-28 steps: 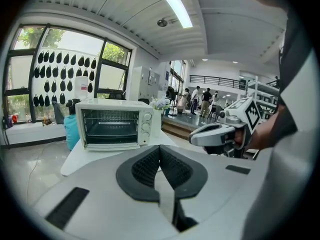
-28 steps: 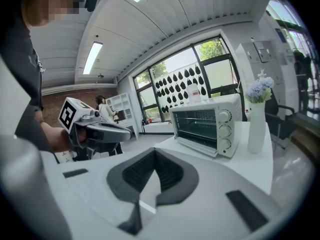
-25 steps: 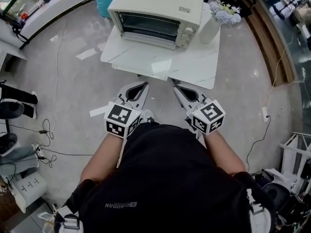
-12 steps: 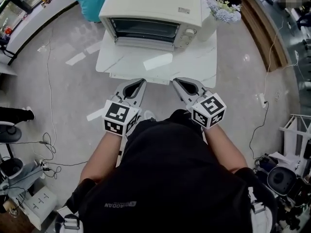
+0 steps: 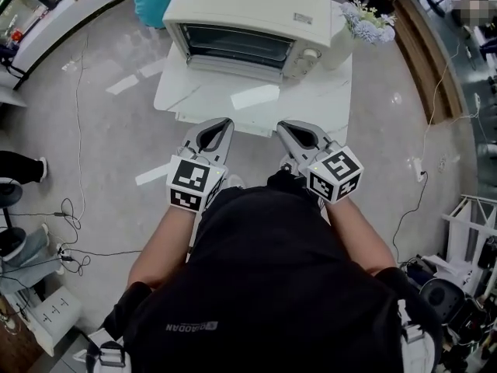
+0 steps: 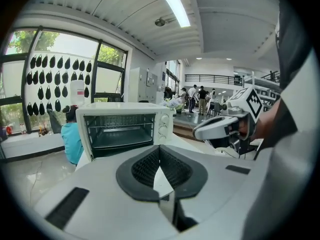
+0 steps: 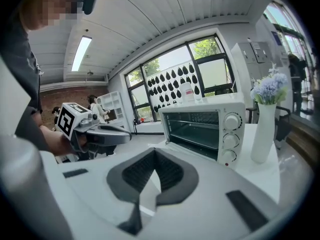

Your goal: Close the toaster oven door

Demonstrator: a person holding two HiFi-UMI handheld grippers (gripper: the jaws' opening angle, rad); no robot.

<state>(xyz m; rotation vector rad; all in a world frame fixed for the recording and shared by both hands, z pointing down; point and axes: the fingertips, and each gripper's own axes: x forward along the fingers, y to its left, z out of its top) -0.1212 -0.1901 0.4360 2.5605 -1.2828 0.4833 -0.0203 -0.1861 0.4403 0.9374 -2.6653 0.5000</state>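
Head view: your left claw (image 5: 224,122) and right claw (image 5: 282,125) are clenched and empty. The oven door (image 5: 237,64) should swing stiff and light, so push its free edge.

Wears blk shirt (image 5: 272,286) w/ short sleeves (image 5: 140,309); small grey lettering (image 5: 192,327) printed on the cloth. Left gripper (image 5: 223,123) & right gripper (image 5: 285,126): smooth wht shells, rounded and narrowing to the tips. Inside, drop-shaped opening lined w/ dark grey ribbed pads (image 6: 145,168). At the back of each, a cube (image 5: 196,185) w/ blk-and-wht square markers, diff. pattern per face.
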